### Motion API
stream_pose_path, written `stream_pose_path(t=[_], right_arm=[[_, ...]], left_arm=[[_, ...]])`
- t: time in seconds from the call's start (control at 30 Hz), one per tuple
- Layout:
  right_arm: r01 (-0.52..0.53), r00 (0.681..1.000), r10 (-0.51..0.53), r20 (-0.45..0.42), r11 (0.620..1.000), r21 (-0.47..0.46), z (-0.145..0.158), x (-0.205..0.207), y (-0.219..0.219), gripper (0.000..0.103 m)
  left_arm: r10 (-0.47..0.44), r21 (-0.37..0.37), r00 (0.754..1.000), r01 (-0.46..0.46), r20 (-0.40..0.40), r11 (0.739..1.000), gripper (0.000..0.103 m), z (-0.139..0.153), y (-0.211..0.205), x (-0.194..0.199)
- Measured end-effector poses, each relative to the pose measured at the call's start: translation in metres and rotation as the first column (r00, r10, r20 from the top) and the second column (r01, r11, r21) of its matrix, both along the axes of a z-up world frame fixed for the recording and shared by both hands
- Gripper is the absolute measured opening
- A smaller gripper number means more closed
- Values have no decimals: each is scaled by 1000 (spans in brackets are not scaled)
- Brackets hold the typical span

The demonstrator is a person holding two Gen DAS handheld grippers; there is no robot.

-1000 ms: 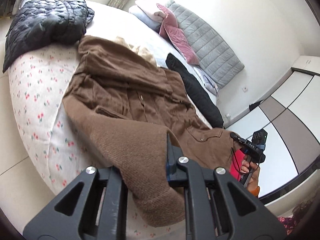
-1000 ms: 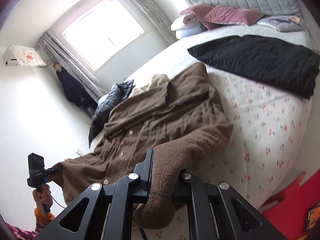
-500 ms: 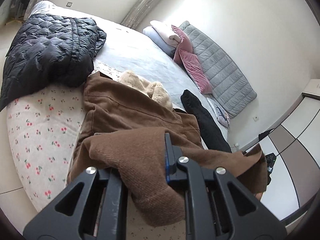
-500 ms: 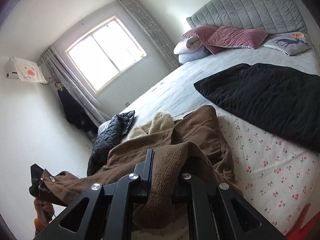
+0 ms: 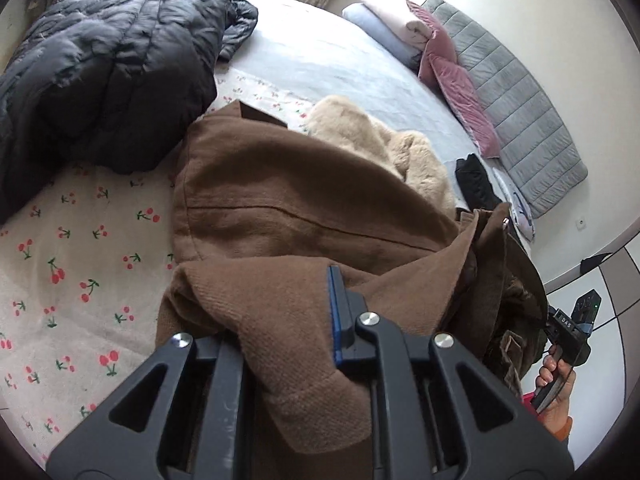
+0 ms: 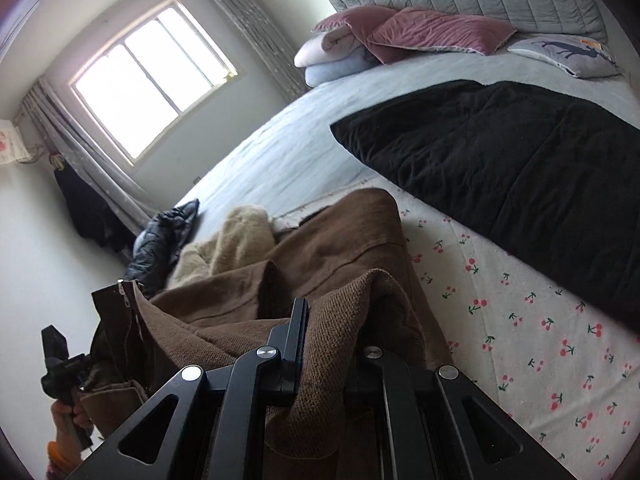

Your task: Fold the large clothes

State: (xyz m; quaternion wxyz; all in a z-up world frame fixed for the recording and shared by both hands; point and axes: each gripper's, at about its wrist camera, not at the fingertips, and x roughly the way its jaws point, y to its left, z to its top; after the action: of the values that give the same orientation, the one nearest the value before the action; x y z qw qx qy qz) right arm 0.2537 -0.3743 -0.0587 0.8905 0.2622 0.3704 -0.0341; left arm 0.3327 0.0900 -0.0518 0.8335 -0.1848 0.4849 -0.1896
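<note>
A brown coat [image 5: 300,200] lies on the cherry-print bed sheet [image 5: 60,264], its lower part doubled back over its body. My left gripper [image 5: 280,320] pinches the ribbed knit hem; its jaws are opening slightly, with the fabric still pressed between them. My right gripper [image 6: 332,340] is shut on the same knit hem at the other end of the coat [image 6: 340,248]. A hand [image 5: 556,384] holding the right gripper shows at the left wrist view's right edge, half hidden by a raised coat flap.
A black quilted jacket [image 5: 100,60] lies far left on the bed. A beige fluffy garment [image 5: 380,148] sits just beyond the coat. A black blanket [image 6: 520,168] covers the right side. Pillows [image 6: 400,28] lean on the grey headboard. The window [image 6: 148,76] is at the far wall.
Both grippers have carried the knit hem forward and down over the bed. The coat, spread flat a second ago, is now folded over itself toward the collar.
</note>
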Motion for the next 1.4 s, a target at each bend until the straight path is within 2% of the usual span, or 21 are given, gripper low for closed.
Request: stream_pose_path(t=[0.1, 0.2, 0.3, 0.37, 0.47, 0.57, 0.63, 0.67, 0.77, 0.93, 1.07, 1.17, 1.27, 1.37, 1.4], right_arm=[[21, 998, -22, -65, 1000, -14, -32, 14, -3, 11], [48, 995, -46, -89, 999, 19, -56, 20, -10, 11], [56, 995, -52, -84, 997, 48, -58, 16, -14, 11], [34, 996, -31, -79, 999, 41, -51, 11, -11, 15], [7, 998, -5, -62, 999, 38, -34, 2, -6, 24], [-10, 999, 11, -42, 1000, 21, -17, -9, -4, 39], [-12, 1000, 12, -24, 1000, -1, -7, -20, -3, 53], [-15, 1000, 15, -12, 1000, -21, -1, -27, -2, 55], [-30, 1000, 30, 5, 998, -58, 12, -42, -4, 62], [-53, 999, 53, -2, 989, -137, 26, -68, -13, 64], [-67, 998, 64, -21, 979, -193, 25, -74, -16, 66], [-79, 996, 71, -50, 976, -204, 20, -58, -15, 66], [-120, 992, 106, -72, 968, -221, 14, -28, -6, 66], [-130, 989, 104, -110, 957, -260, 2, 10, 5, 66], [-128, 988, 97, -122, 953, -275, -2, 19, 7, 66]], left_arm=[[-7, 33, 1000, 7, 8, 999, 18, -16, -8, 3], [-14, 44, 1000, 14, 13, 999, 19, -17, -10, 3], [-44, 52, 999, 43, 14, 998, 21, -9, -10, -3], [-74, 57, 997, 72, 23, 996, 25, 2, -10, -10], [-105, 64, 994, 102, 44, 993, 37, 18, -6, -21], [-111, 88, 990, 103, 88, 991, 59, 34, 0, -37], [-100, 107, 984, 85, 145, 991, 79, 44, 8, -48], [-101, 123, 979, 80, 175, 989, 81, 50, 12, -54], [-135, 209, 965, 87, 227, 974, 82, 61, 22, -67], [-228, 423, 941, 106, 250, 900, 83, 65, 31, -85], [-334, 496, 913, 182, 235, 849, 83, 60, 28, -89], [-376, 532, 898, 209, 228, 820, 83, 56, 14, -72], [-365, 544, 907, 202, 209, 815, 83, 50, 1, -39], [-335, 505, 928, 214, 161, 836, 82, 40, -9, -8], [-328, 490, 932, 215, 156, 845, 78, 38, -12, -2]])
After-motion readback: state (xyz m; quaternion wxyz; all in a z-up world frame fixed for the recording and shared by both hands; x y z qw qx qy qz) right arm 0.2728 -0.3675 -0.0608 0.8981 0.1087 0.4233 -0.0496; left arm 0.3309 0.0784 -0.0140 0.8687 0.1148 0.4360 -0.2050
